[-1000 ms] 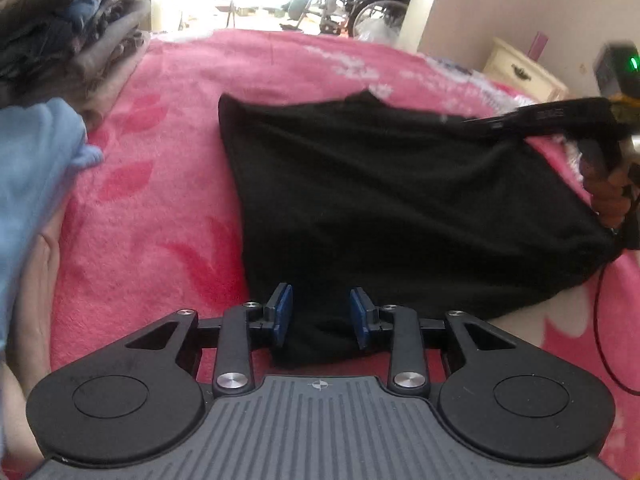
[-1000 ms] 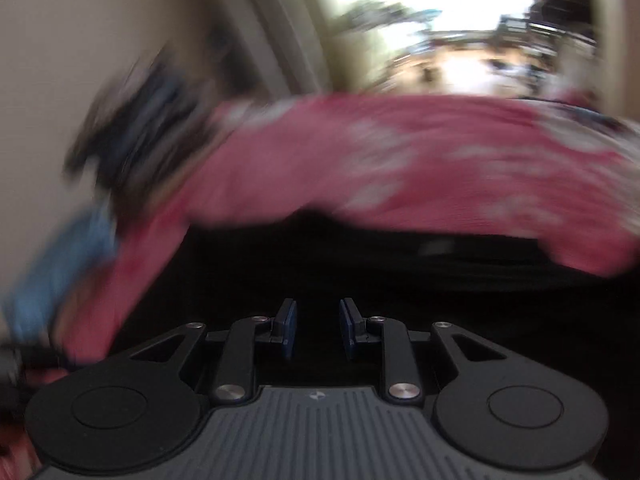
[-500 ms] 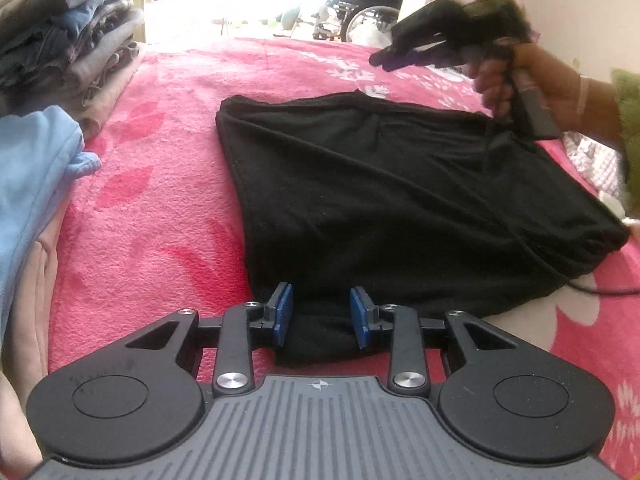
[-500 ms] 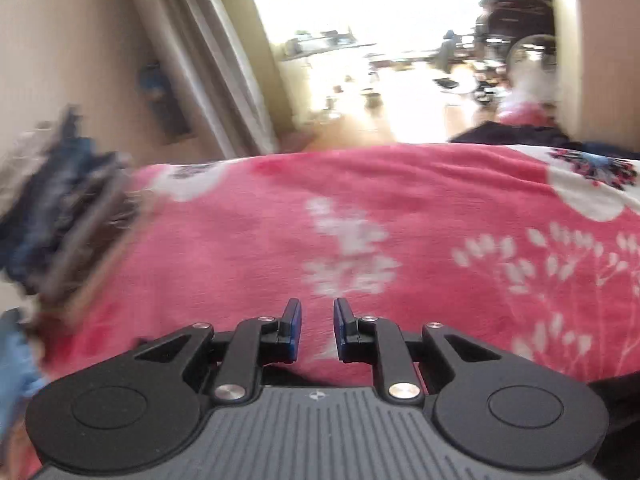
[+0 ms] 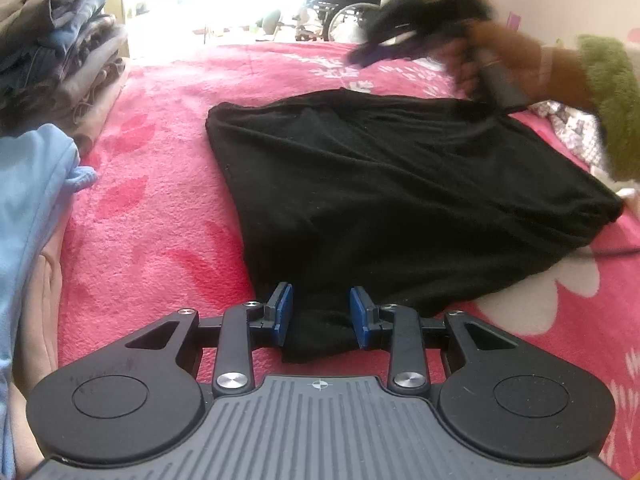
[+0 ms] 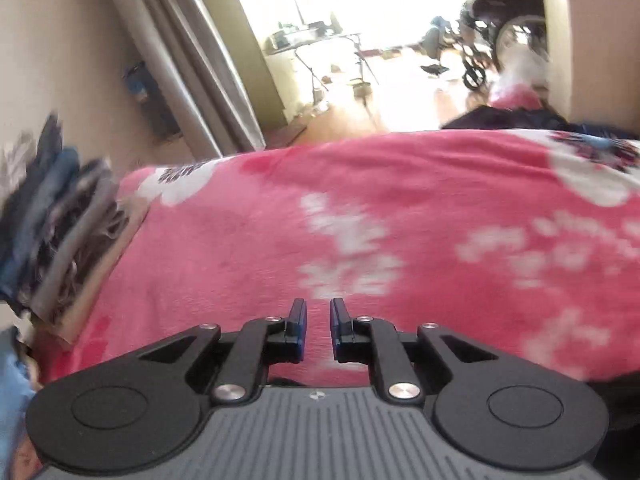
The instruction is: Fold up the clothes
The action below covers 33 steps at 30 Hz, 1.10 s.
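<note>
Black garment (image 5: 400,196): lies spread on the pink bed blanket (image 5: 160,208), mostly flat with shallow wrinkles; its near corner reaches to 6 o'clock in the left wrist view, its far edge runs from 11 to 1 o'clock.

Left tool (image 5: 322,322): fingers stand apart with the garment's near corner between the blue pads; whether the pads pinch the cloth or only bracket it cannot be told.

Right tool (image 6: 318,330): in its own view the fingers are nearly together with a narrow gap and nothing between them, so released; it is raised over the blanket. In the left view it is blurred, at 1 o'clock above the garment's far edge.

Stack of clothes (image 5: 60,64): piled at 10 o'clock, well apart from the garment.

Blue cloth (image 5: 36,208): heaped at 9 o'clock.

Stage: the scene fits a garment laid out for a fold or one partly folded.

Doing it well: judged, both corners of one edge want a firm hold, and the edge should travel level so the wrinkles do not set.
</note>
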Available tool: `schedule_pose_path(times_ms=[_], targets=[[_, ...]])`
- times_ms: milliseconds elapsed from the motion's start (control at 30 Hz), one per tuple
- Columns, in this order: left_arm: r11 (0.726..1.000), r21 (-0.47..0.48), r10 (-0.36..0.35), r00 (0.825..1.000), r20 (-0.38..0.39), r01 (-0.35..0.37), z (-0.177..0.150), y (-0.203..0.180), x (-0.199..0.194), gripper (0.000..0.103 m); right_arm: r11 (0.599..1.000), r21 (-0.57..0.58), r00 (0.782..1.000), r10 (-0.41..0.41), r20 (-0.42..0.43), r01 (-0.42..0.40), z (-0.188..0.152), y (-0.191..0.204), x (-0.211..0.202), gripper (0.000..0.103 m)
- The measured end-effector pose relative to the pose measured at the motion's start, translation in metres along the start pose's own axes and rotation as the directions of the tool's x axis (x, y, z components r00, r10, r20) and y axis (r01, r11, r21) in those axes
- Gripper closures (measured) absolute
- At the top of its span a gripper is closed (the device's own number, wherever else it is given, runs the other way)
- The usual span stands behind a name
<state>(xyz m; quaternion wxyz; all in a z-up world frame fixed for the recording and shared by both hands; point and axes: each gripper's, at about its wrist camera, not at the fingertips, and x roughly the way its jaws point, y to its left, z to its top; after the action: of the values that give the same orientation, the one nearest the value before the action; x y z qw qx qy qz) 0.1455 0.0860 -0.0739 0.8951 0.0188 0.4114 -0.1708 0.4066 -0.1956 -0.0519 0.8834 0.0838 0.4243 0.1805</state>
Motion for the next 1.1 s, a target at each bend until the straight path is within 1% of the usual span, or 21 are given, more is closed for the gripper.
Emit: schedule_pose_path(times_ms=[67,167,200,233,267,300,333,367,400,433,467,500,567,600,667,700,867,900,1000,1033,1100], targets=[[1.0,-0.008,-0.007,1.0,-0.004,0.007,0.001,0.002,0.001,0.072,0.999,-0.042,0.996,0.013,-0.088,-0.016,-0.004,-0.012,-0.017,0.088],[1.0,0.003,-0.009,1.0,-0.012,0.009,0.001,0.001,0.001,0.072,0.988,-0.143,0.968,0.025,-0.249,-0.063,-0.019,-0.02,-0.034,0.088],[1.0,0.01,-0.007,1.0,-0.014,0.007,0.001,0.001,0.001,0.072,0.983,-0.169,0.958,0.016,-0.286,-0.067,-0.025,-0.02,-0.03,0.088],[1.0,0.018,-0.004,1.0,-0.016,0.005,0.001,0.0,0.001,0.072,0.979,-0.203,0.951,-0.031,-0.306,-0.034,-0.031,-0.021,-0.021,0.09],[1.0,0.026,-0.001,1.0,-0.019,0.001,0.0,-0.001,0.0,0.072,0.975,-0.224,0.947,-0.071,-0.314,-0.001,-0.035,-0.024,-0.011,0.096],[0.999,0.034,0.003,1.0,-0.021,-0.002,0.0,-0.002,0.0,0.072,0.978,-0.209,0.953,-0.084,-0.292,0.022,-0.034,-0.03,-0.001,0.097],[0.999,0.041,0.005,1.0,-0.023,-0.004,0.0,-0.002,0.0,0.072,0.986,-0.166,0.965,-0.068,-0.254,0.026,-0.029,-0.037,0.002,0.103],[0.999,0.047,0.006,1.0,-0.025,-0.005,-0.001,-0.003,-0.001,0.072,0.992,-0.123,0.976,-0.061,-0.208,0.036,-0.022,-0.044,0.003,0.103],[0.999,0.054,0.007,1.0,-0.027,-0.006,-0.001,-0.003,-0.002,0.072,0.993,-0.089,0.986,-0.086,-0.142,0.074,-0.013,-0.05,-0.002,0.103],[0.998,0.061,0.007,1.0,-0.028,-0.006,-0.001,-0.003,-0.002,0.072,0.989,-0.071,0.987,-0.138,-0.087,0.132,-0.005,-0.057,-0.008,0.094],[0.998,0.064,0.006,1.0,-0.029,-0.004,-0.001,-0.003,-0.002,0.072,0.984,-0.058,0.983,-0.172,-0.07,0.168,0.003,-0.065,-0.014,0.094],[0.998,0.061,0.004,1.0,-0.03,-0.002,-0.001,-0.003,-0.002,0.072,0.982,-0.046,0.98,-0.186,-0.068,0.184,0.008,-0.073,-0.022,0.094],[0.998,0.056,0.0,1.0,-0.031,0.002,-0.001,-0.002,-0.003,0.072,0.991,-0.033,0.982,-0.136,-0.129,0.133,0.008,-0.087,-0.045,0.094],[0.998,0.055,-0.001,0.999,-0.032,0.003,-0.001,-0.001,-0.003,0.072,0.993,-0.055,0.981,-0.11,-0.162,0.102,0.003,-0.087,-0.056,0.094],[0.999,0.053,-0.004,0.999,-0.034,0.006,-0.001,-0.001,-0.003,0.072,0.994,-0.103,0.965,-0.071,-0.252,0.047,-0.01,-0.087,-0.064,0.092],[0.999,0.053,-0.006,0.999,-0.035,0.007,-0.001,0.0,-0.003,0.072,0.993,-0.109,0.958,-0.066,-0.279,0.037,-0.014,-0.09,-0.066,0.092],[0.998,0.06,-0.002,0.999,-0.038,0.005,0.0,-0.001,-0.002,0.072,0.983,0.068,0.973,-0.156,-0.168,0.17,-0.003,-0.132,-0.078,0.092],[0.998,0.062,-0.003,0.999,-0.038,0.006,0.0,-0.001,-0.002,0.072,0.976,0.105,0.973,-0.176,-0.147,0.193,0.0,-0.14,-0.08,0.089],[0.999,0.05,-0.018,0.999,-0.034,0.02,-0.001,0.003,-0.003,0.072,0.942,0.218,0.966,-0.241,-0.09,0.255,0.006,-0.165,-0.087,0.088],[0.999,0.045,-0.025,0.999,-0.034,0.027,-0.001,0.005,-0.004,0.072,0.935,0.235,0.964,-0.251,-0.088,0.265,0.005,-0.169,-0.094,0.088],[0.998,0.022,-0.05,0.998,-0.042,0.051,-0.001,0.011,-0.006,0.072,0.951,0.183,0.963,-0.223,-0.148,0.249,-0.013,-0.157,-0.124,0.079]])
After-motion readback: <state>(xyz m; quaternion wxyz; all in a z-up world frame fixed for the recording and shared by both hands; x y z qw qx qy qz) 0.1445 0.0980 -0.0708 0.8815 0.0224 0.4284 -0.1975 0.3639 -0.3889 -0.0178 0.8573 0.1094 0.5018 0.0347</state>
